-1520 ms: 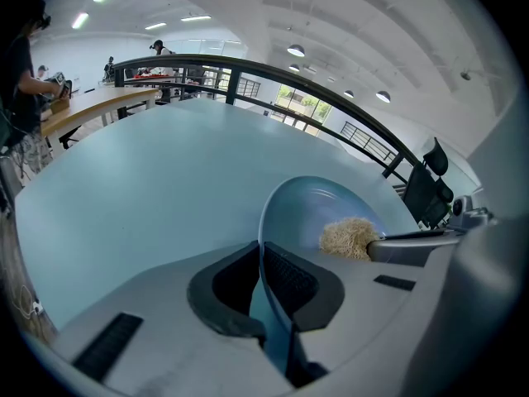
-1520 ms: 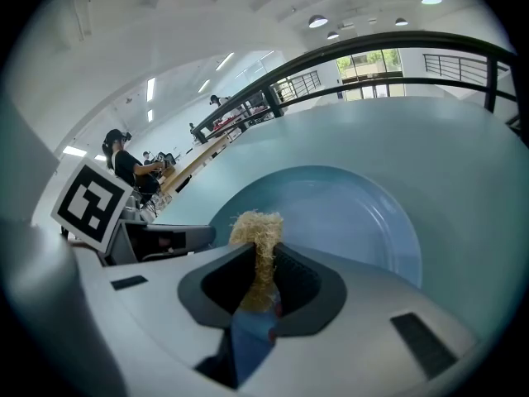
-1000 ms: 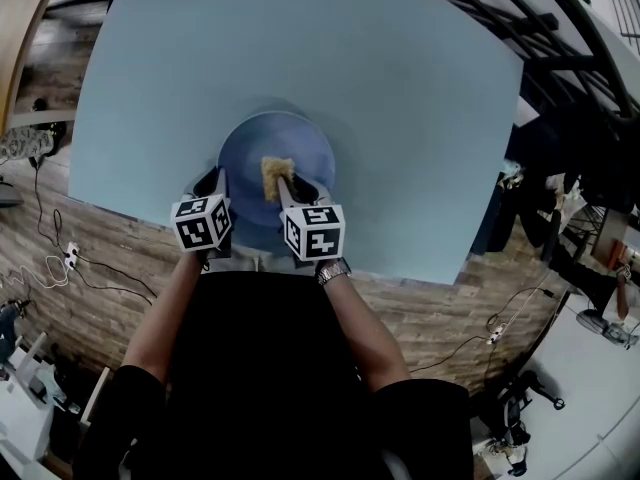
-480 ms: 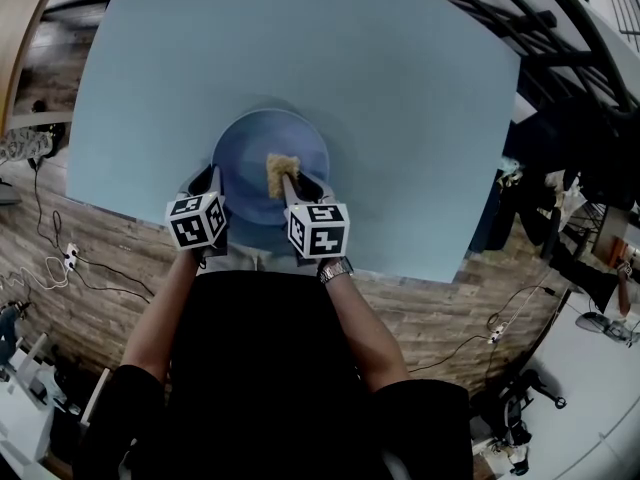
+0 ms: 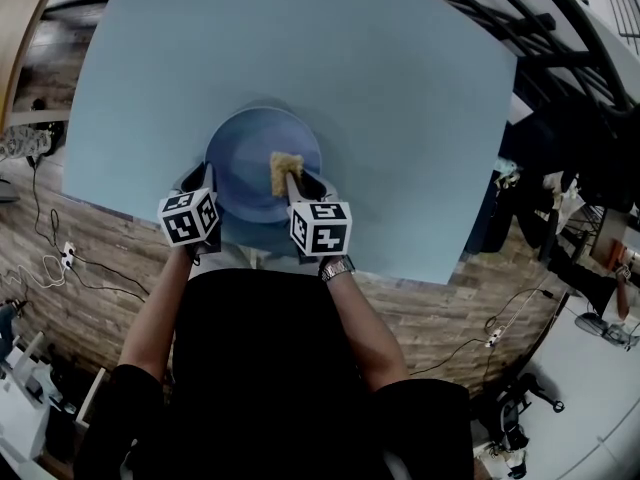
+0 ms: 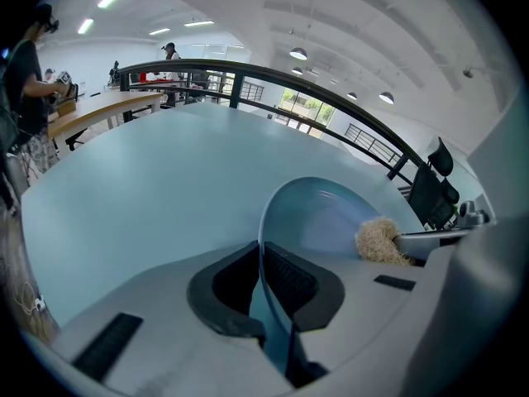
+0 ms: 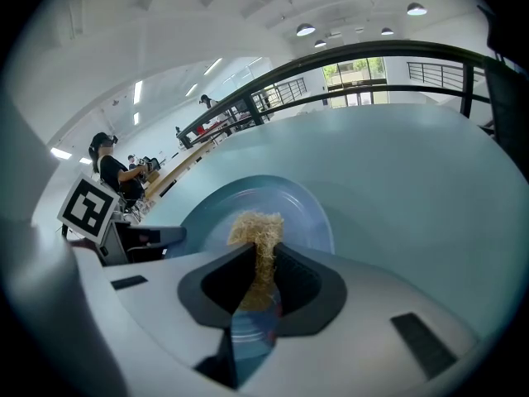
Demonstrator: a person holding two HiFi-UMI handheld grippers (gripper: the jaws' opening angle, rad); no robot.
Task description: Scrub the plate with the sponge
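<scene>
A round blue plate [image 5: 250, 153] lies on the light blue table near its front edge. My left gripper [image 5: 203, 182] is shut on the plate's left rim [image 6: 266, 222], with the rim passing between the jaws. My right gripper [image 5: 290, 180] is shut on a tan, fibrous sponge [image 5: 285, 170] and presses it on the plate's inner surface, right of centre. In the right gripper view the sponge [image 7: 258, 238] sticks out beyond the jaws over the plate [image 7: 302, 209]. In the left gripper view the sponge [image 6: 378, 241] sits at the plate's right side.
The light blue table [image 5: 400, 98] stretches far beyond the plate. A wooden floor with cables [image 5: 50, 258] lies below its front edge. A black railing [image 5: 560, 28] runs along the right. People work at a bench [image 6: 33, 81] in the distance.
The plate and my left gripper have shifted a little to the left. The sponge in my right gripper has moved slightly right across the plate.
</scene>
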